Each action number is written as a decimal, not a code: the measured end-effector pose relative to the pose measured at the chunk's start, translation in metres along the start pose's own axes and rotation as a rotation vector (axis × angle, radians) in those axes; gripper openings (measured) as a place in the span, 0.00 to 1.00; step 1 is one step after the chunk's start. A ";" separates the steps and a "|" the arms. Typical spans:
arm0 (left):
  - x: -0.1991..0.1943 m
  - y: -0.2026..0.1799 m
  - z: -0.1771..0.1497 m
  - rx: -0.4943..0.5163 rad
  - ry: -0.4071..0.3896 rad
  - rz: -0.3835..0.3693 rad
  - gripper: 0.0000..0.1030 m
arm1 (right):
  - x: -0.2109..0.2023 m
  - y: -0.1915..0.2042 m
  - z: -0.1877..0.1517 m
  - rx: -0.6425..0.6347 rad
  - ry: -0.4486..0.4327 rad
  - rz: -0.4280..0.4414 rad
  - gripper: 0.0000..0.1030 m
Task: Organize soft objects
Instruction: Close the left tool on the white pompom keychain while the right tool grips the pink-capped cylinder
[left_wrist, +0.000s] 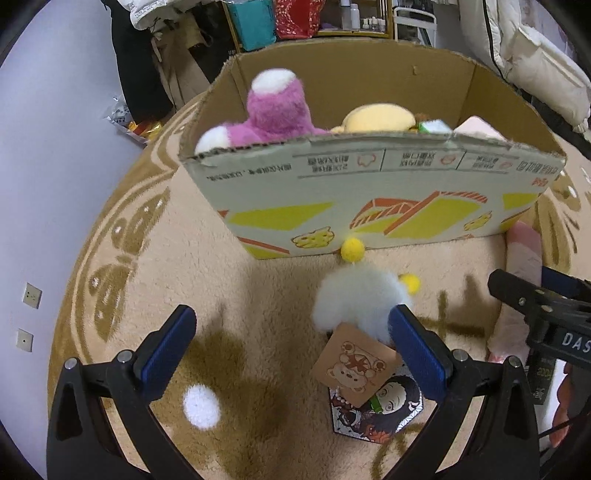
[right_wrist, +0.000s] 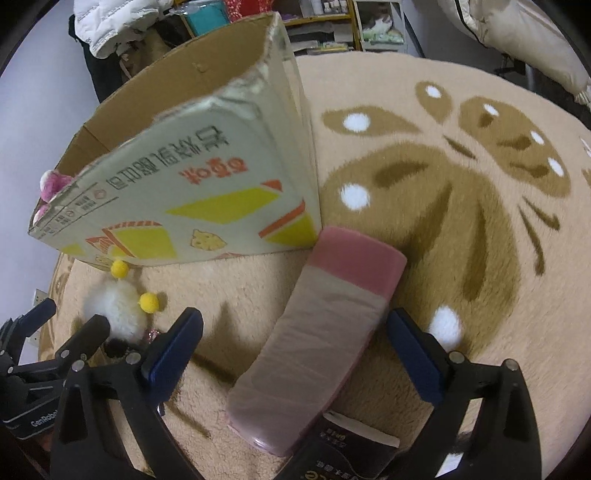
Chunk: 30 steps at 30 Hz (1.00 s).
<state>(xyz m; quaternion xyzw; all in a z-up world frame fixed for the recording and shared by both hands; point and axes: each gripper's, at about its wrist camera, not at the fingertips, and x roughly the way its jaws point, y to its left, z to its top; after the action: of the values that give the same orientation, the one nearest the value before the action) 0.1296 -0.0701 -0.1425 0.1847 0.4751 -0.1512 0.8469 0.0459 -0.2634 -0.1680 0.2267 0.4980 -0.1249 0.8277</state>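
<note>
A cardboard box (left_wrist: 332, 192) stands on the rug and holds a pink plush (left_wrist: 275, 109), a yellow plush (left_wrist: 376, 118) and other soft items. In front of it lies a white fluffy toy (left_wrist: 356, 299) with yellow pompoms and a brown paper tag (left_wrist: 354, 365). My left gripper (left_wrist: 291, 328) is open; its right finger touches the toy's edge. In the right wrist view a pink wrapped pad (right_wrist: 325, 332) lies lengthwise between the fingers of my open right gripper (right_wrist: 295, 336), not touching them. The white toy (right_wrist: 114, 310) shows at the left there, by the box (right_wrist: 207, 177).
A round beige rug (right_wrist: 461, 206) with brown patterns covers the floor. A printed card (left_wrist: 380, 410) lies under the tag. A dark package (right_wrist: 343, 454) sits at the pink pad's near end. Jackets, shelves and bags crowd the background beyond the box.
</note>
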 end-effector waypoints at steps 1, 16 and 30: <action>0.002 0.000 0.000 -0.002 0.003 -0.004 0.99 | 0.001 -0.001 0.000 0.005 0.002 0.000 1.00; 0.029 -0.017 -0.007 0.045 0.049 0.029 0.99 | 0.013 -0.009 0.003 0.026 0.027 -0.009 0.98; 0.036 -0.009 -0.005 -0.017 0.024 0.020 0.99 | 0.032 0.014 -0.007 -0.037 0.043 -0.065 0.99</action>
<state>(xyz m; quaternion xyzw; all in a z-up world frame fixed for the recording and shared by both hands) 0.1403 -0.0788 -0.1776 0.1843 0.4845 -0.1365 0.8442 0.0617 -0.2469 -0.1953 0.1978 0.5250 -0.1374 0.8163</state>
